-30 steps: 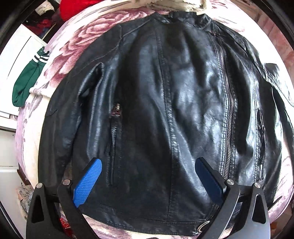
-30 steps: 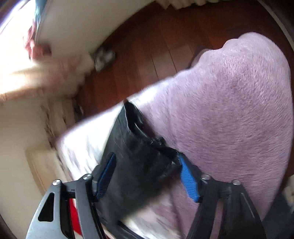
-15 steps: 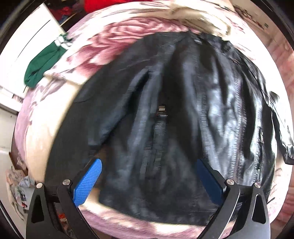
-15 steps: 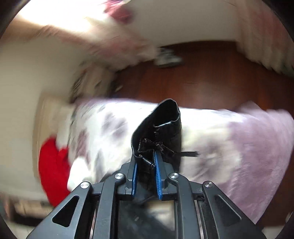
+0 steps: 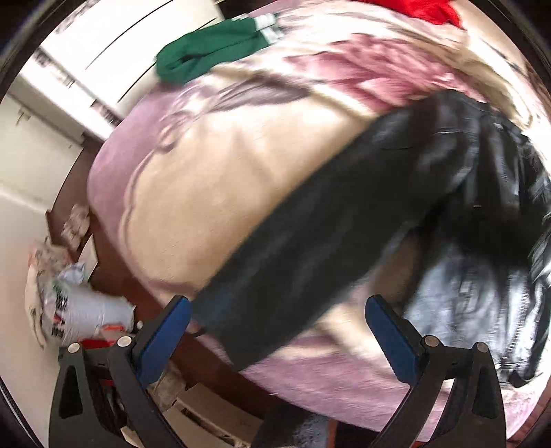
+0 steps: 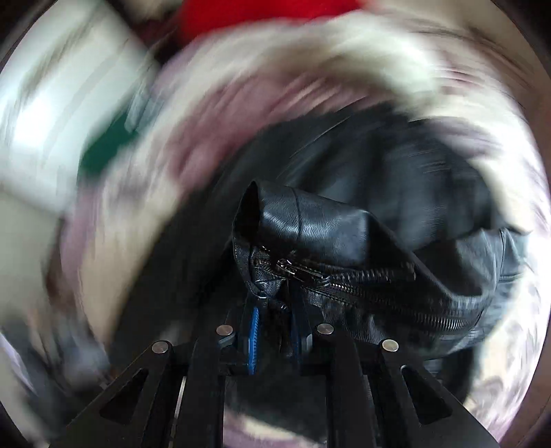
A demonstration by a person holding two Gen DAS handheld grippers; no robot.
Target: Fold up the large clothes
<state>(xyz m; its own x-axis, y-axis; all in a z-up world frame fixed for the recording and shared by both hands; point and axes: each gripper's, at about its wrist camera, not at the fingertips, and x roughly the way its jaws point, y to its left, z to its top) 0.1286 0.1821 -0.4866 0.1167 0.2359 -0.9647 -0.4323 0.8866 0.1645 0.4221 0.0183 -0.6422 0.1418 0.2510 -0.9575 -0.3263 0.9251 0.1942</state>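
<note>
A black leather jacket (image 5: 396, 193) lies on a bed covered by a plush blanket (image 5: 213, 179) printed with large pink and mauve roses on cream. In the left wrist view one sleeve (image 5: 292, 275) stretches diagonally across the blanket toward the bed's near edge, while the body of the jacket bunches at the right. The left hand-held gripper (image 5: 279, 341) hangs above that sleeve with its blue pads wide apart, gripping nothing.

The right hand-held gripper (image 6: 275, 331) has its pads drawn together, clamped on a zippered sleeve cuff (image 6: 296, 248) that stands up out of the jaws; the rest of the jacket shows blurred beyond it.

A green garment (image 5: 210, 51) with white stripes lies at the far edge of the bed, beside white cabinet doors (image 5: 113, 44). A red cloth (image 5: 423, 8) sits at the top edge. Dark wooden floor (image 5: 113, 282) runs along the bed's left side, where a printed white bag (image 5: 75, 310) lies against the pale wall.
</note>
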